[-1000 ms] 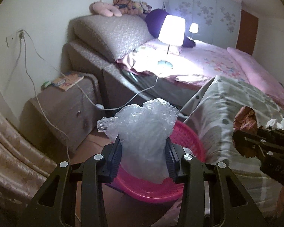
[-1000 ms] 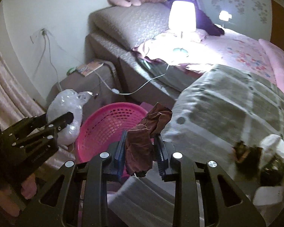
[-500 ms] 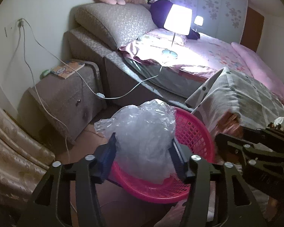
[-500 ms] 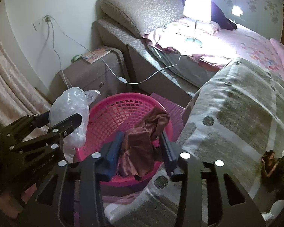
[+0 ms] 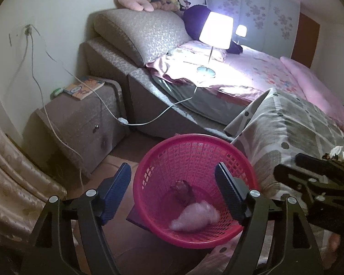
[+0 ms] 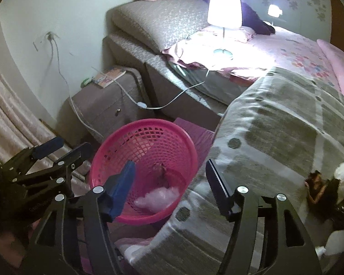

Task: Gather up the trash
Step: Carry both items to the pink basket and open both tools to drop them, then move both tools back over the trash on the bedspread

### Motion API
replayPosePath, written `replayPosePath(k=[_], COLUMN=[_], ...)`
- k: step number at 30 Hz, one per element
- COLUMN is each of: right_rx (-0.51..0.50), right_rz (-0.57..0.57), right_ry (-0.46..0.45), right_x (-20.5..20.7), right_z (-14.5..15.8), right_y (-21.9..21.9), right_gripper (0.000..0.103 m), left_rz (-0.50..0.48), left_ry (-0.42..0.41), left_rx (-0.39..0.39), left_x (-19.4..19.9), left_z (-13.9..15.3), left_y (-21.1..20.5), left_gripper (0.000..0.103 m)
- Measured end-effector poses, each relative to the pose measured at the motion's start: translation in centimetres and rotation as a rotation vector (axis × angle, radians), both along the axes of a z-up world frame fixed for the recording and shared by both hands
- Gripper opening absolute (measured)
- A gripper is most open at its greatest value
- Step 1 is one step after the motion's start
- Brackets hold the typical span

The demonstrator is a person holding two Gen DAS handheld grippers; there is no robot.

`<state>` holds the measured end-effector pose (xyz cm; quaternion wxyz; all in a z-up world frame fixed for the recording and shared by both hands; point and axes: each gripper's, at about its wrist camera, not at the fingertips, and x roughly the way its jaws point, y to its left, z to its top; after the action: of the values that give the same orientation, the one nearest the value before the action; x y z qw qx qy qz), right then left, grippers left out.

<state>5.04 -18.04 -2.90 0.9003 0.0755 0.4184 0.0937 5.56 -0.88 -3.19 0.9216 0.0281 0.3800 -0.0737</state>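
A pink plastic basket [image 5: 172, 146] [image 6: 117, 137] stands on the floor beside the bed. Inside it lie a crumpled clear plastic bag [image 5: 195, 217] [image 6: 156, 200] and a brown wrapper [image 5: 183, 190] [image 6: 160, 171]. My left gripper [image 5: 172, 174] [image 6: 62, 146] hangs over the basket, its jaws opening with nothing between them. My right gripper [image 6: 169, 167] [image 5: 286, 162] is over the basket's right rim, jaws opening too and empty. More trash, brown and white scraps [image 6: 328, 183] [image 5: 337, 153], lies on the grey patterned blanket [image 6: 286, 123] at the right.
A brown bedside cabinet [image 5: 80, 119] with a book [image 5: 84, 88] stands left of the basket, a white cable [image 5: 149, 121] trailing across it. A lit lamp [image 5: 215, 32] sits on the bed. A curtain [image 5: 9, 178] hangs at the left.
Both grippers have opened. The clear bag dropped from the left one and the brown wrapper from the right one, and both now lie in the pink basket.
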Motion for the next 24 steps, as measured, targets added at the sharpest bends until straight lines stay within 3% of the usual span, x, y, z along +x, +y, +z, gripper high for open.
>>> replayPosePath(k=[12, 24], right_rx=[0.015, -0.039], right_rz=[-0.138, -0.371], right_ry=[-0.062, -0.104], right_x=[-5.3, -13.7], right_z=[1.6, 2.0], right_y=[-4.6, -12.8], right_gripper=[0.064, 0.065], left_rz=[-0.103, -0.241], left_ry=[-0.04, -0.038], left_rx=[0.032, 0.04], left_x=[-1.9, -4.5], left_z=[0.5, 0.2], left_y=[-3.0, -7.3], left_gripper=[0.073, 0.073])
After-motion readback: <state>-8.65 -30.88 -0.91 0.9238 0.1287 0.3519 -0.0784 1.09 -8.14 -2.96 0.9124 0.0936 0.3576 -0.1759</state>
